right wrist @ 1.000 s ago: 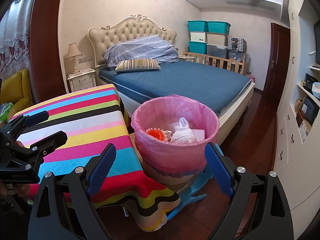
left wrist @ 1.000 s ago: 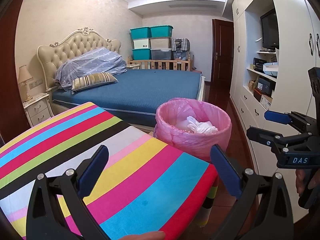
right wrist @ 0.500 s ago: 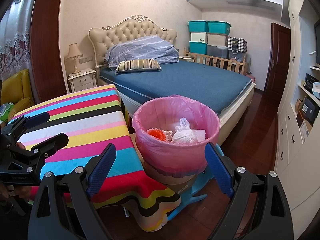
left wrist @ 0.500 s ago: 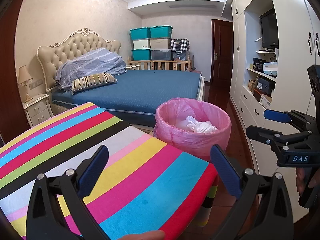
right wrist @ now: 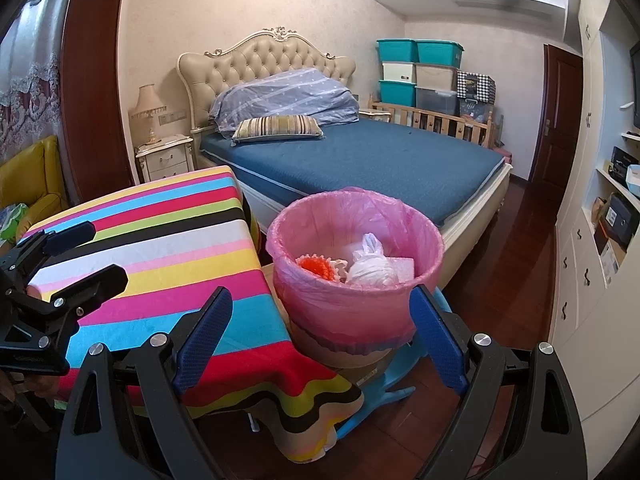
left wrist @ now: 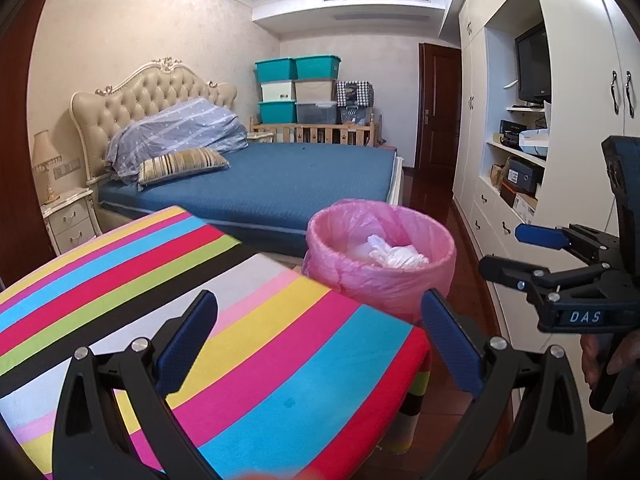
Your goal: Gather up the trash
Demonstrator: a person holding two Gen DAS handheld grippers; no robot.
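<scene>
Bedroom walls, a white wardrobe [left wrist: 504, 80] and a wide blue bed [right wrist: 360, 164] surround us, with dark wooden floor [right wrist: 512, 264] running alongside. Closer in stands our table [left wrist: 224, 344], draped in a bright striped cloth whose top carries nothing that we can see. Just beside its far corner sits the bin [right wrist: 356, 276], lined with a pink bag [left wrist: 352, 224] folded over the rim. Inside lie a knotted white plastic bundle [right wrist: 370, 268], an orange spiky thing [right wrist: 318, 267] and some pale scraps; these are the trash we are after, and as far as we can judge the collecting is close to done. Our left claw [left wrist: 320, 344] hangs over the table corner, jaws spread wide and holding nothing. Our right claw [right wrist: 320, 334] hovers before the bin, equally wide apart and empty, its two fingers flanking the bin in view. What worries us is the bin's footing: it seems to rest on a light blue stool-like base [right wrist: 384, 388], so a careless nudge from either claw could tip it and spill everything. The thin bag may also tear if we pinch and pull it hard.
</scene>
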